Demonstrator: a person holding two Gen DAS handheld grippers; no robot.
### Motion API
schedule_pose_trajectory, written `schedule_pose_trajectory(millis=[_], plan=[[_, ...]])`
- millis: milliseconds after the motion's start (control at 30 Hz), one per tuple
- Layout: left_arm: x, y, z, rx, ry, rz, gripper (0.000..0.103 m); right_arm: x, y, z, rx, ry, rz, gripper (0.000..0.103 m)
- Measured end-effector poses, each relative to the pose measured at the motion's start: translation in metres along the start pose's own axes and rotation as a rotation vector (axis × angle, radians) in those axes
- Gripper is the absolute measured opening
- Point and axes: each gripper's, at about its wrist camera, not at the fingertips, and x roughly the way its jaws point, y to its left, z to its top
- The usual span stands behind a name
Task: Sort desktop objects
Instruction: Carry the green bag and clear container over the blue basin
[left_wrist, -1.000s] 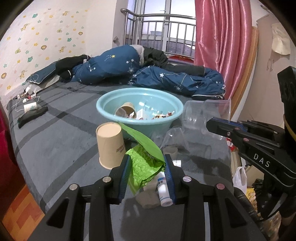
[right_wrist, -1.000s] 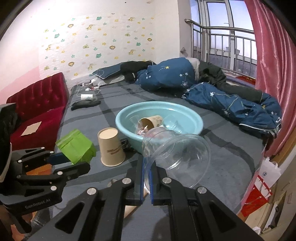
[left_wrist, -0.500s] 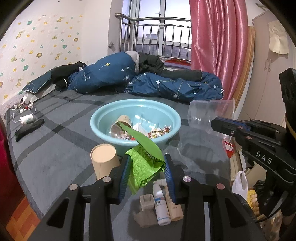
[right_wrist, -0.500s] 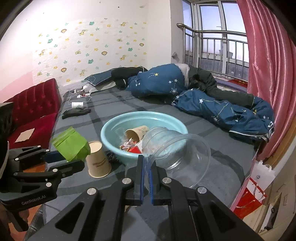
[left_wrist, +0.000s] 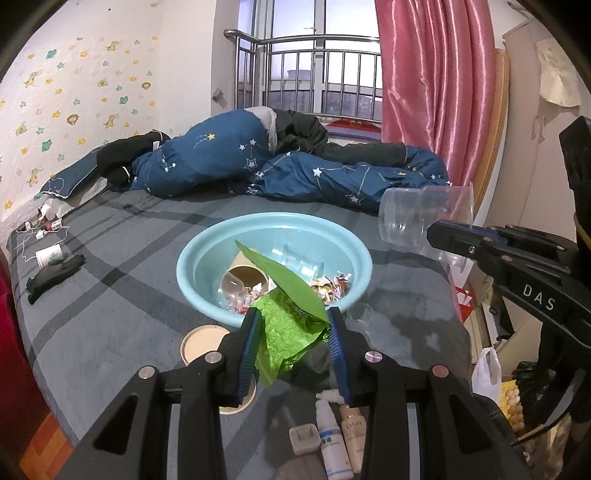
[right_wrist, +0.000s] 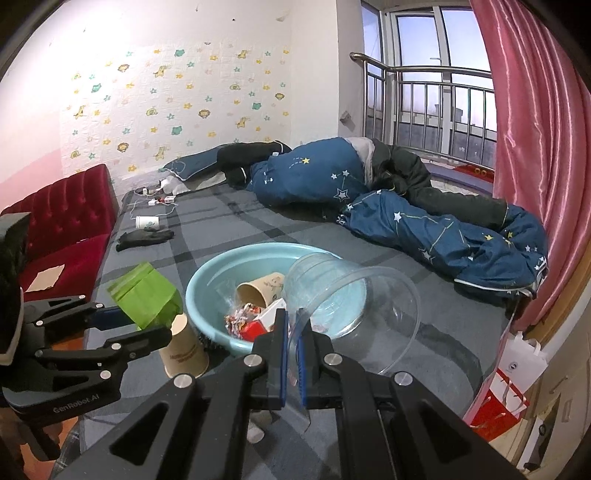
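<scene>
My left gripper (left_wrist: 293, 325) is shut on a crumpled green bag (left_wrist: 291, 317), held in the air just before the light blue basin (left_wrist: 343, 236). The same green bag (right_wrist: 146, 293) shows at the left of the right wrist view. My right gripper (right_wrist: 291, 328) is shut on the rim of a clear plastic cup (right_wrist: 354, 306), which lies on its side in the air over the basin (right_wrist: 207, 280). From the left wrist view the clear cup (left_wrist: 421, 218) hangs right of the basin. Inside the basin lie a paper cup (left_wrist: 247, 271), clear cups and candy wrappers.
An upturned paper cup (right_wrist: 184, 349) stands on the grey checked bedsheet beside the basin. Small bottles (left_wrist: 334, 439) and a white plug (left_wrist: 304, 439) lie near the bed's front edge. A blue star quilt (right_wrist: 406, 210) fills the far side. A black glove (right_wrist: 144, 238) and another cup (right_wrist: 147, 222) lie at the left.
Both grippers have risen and moved forward toward the basin, carrying the green bag and the clear cup. The upturned paper cup now sits lower, partly behind my left finger.
</scene>
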Motion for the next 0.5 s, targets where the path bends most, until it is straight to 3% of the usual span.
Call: schedule_pose_trajectory(millis=[500], plan=[[0.045, 0.024, 0.029, 0.000, 0.035, 0.014, 0.039, 0.053, -0.015, 0.021, 0.044, 0.043, 0.044, 0.003]])
